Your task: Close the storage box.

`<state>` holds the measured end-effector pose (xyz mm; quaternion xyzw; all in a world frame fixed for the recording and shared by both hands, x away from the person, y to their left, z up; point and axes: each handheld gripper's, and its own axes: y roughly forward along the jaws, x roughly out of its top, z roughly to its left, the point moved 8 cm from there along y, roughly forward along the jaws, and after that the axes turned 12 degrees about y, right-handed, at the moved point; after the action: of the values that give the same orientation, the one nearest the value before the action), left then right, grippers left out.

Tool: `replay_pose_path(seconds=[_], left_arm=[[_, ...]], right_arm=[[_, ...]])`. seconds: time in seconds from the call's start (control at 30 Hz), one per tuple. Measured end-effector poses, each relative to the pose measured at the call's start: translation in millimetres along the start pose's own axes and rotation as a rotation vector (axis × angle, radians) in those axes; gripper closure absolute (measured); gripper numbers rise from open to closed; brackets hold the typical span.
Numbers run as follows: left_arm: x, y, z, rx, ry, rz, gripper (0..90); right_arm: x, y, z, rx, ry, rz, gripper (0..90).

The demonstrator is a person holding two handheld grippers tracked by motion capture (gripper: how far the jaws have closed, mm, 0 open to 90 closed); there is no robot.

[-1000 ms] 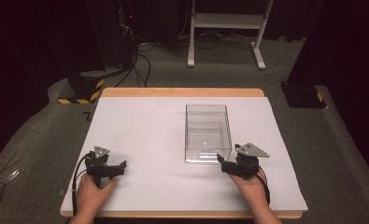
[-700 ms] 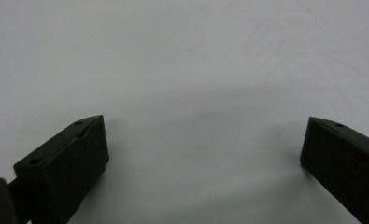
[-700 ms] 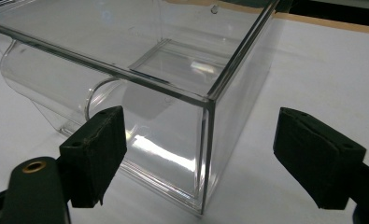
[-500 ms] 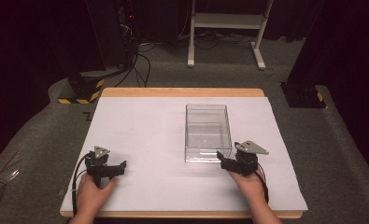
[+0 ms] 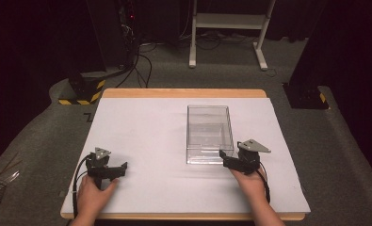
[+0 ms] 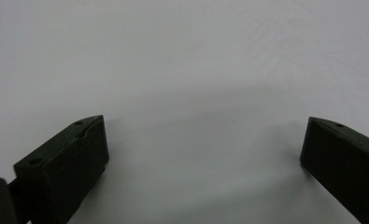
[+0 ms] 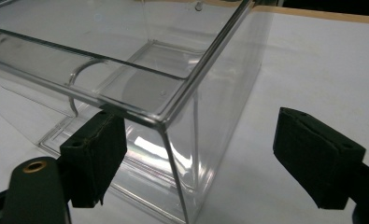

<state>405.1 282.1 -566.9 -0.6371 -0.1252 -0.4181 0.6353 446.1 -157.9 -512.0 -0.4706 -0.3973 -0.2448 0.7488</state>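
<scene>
Container: clear plastic box (image 5: 210, 134) stands upright and empty on the white sheet (image 5: 141, 122), right of centre; its near right corner (image 7: 166, 119) faces the right gripper.
Right gripper (image 5: 227, 159): jaws wide, holding nothing; one jaw in front of the near wall, the other off the right side; the corner lies between them; contact cannot be confirmed.
Left gripper (image 5: 122, 166): jaws wide, empty; low over bare sheet, well apart from the box.
Step in hand: probably approach for a corner grip.
Next move: advance over the wall; close squarely, since the smooth wall may slip.
</scene>
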Motion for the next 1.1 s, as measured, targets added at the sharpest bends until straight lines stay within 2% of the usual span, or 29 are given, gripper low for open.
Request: replay_pose_path(seconds=[0.13, 1.1], left_arm=[[0.0, 0.0, 0.0, 0.0, 0.0, 0.0, 1.2], [0.0, 0.0, 0.0, 0.0, 0.0, 0.0, 1.2]], right_arm=[[0.6, 1.1, -1.5, 0.001, 0.009, 0.003, 17.5], [3.0, -4.7, 0.5, 0.005, -0.012, 0.0, 19.4]])
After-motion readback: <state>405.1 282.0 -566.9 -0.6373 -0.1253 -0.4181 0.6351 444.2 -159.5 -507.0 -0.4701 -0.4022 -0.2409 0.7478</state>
